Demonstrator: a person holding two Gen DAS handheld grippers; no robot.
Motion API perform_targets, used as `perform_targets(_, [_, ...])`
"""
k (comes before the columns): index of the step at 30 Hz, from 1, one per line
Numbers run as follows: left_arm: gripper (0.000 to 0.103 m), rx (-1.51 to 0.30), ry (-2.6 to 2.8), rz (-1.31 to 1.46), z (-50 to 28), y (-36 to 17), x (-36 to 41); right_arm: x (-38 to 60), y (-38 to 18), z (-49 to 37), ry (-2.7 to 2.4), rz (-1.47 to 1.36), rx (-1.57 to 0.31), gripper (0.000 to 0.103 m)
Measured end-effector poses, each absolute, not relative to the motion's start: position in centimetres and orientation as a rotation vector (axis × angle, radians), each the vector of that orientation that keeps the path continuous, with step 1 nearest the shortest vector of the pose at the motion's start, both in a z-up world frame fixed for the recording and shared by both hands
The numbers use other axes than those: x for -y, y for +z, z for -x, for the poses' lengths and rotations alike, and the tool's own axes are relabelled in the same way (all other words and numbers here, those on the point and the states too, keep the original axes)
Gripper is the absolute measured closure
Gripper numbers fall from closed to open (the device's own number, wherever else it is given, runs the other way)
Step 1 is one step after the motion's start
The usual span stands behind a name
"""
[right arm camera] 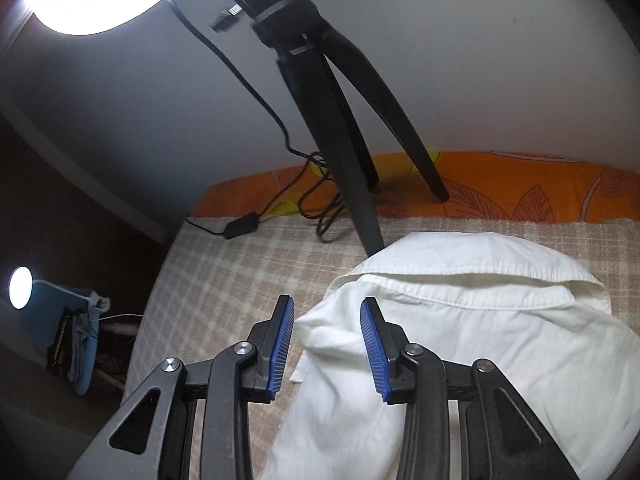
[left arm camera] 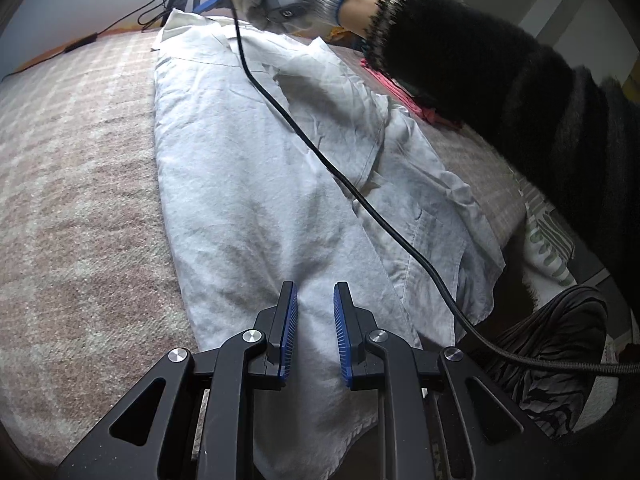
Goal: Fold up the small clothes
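The white shirt [left arm camera: 256,184] lies spread on the checked blanket [left arm camera: 80,208], one side flap turned in; most folding looks left. The left gripper [left arm camera: 315,332] and right gripper [right arm camera: 327,344] hover with fingers apart, holding nothing

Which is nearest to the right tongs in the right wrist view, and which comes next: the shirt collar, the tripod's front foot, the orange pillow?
1. Shirt collar: just ahead of the right tongs, slightly to the right.
2. Tripod's front foot: past the collar, planted on the checked blanket.
3. Orange pillow: farthest, along the wall at the bed's far edge.
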State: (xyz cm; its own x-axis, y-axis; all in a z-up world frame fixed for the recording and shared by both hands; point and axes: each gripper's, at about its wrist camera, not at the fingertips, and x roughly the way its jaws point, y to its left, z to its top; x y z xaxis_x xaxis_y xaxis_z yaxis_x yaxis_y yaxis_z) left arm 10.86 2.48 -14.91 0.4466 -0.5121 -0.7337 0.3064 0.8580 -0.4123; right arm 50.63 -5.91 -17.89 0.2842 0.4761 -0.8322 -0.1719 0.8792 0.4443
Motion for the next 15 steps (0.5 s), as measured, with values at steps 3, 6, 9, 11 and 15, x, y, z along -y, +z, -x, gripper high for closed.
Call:
perform_targets(3, [0.086,-0.989,-0.517,0.243,-11.0,-15.0,-2.5,5.2,-19.0,-51.4,0.434,-0.272,-1.269,0.066])
perform_targets(6, [0.086,-0.989,-0.523,0.244,-11.1,-15.0,-2.4,4.9,-19.7,-51.9,0.415,-0.245,-1.302,0.07])
perform_targets(9, [0.086,-0.989,-0.527,0.245,-11.2,-15.0,-2.5,4.6,-20.1,-52.1,0.418,-0.263,-1.318,0.084])
perform_targets(11, [0.086,-0.991,-0.527,0.25,-11.2,-15.0,-2.6,4.8,-19.8,-52.1,0.403,-0.264,-1.288,0.102])
perform_targets(15, [0.086,-0.991,-0.528,0.258,-11.3,-15.1,-2.7,5.2,-19.3,-52.8,0.403,-0.296,-1.23,0.103])
